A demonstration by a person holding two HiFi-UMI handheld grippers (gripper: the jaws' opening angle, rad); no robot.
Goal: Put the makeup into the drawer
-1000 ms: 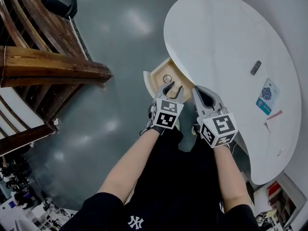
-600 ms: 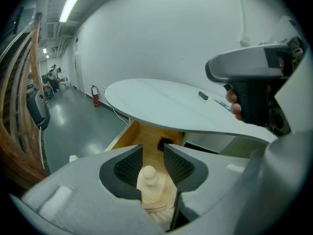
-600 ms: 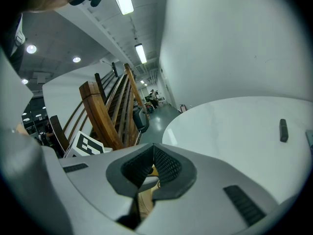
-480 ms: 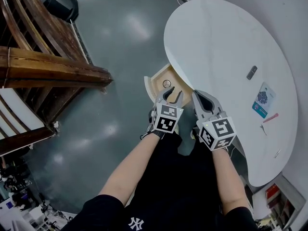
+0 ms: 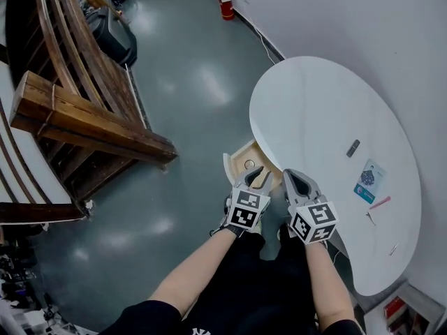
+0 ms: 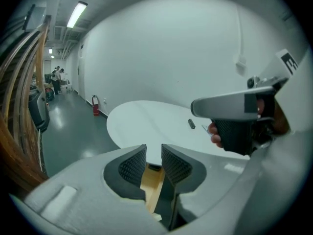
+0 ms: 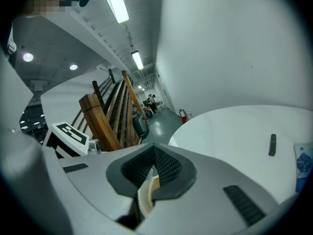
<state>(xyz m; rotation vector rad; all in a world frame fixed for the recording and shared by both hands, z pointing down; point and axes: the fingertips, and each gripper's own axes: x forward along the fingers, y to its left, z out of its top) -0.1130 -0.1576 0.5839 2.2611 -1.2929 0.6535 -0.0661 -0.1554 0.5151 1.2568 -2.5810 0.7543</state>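
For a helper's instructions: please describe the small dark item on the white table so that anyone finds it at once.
Start at the big white rounded table. On its right part small things lie in a loose row, and the small dark item is the topmost in the head view, just above the blue-and-white packet. It alone is dark and short; the stick nearby is pink.

The left hand-held gripper (image 6: 153, 155) is closing its jaws with nothing between them; through the gap shows the wooden drawer (image 6: 151, 186), below the white counter (image 6: 146, 124).
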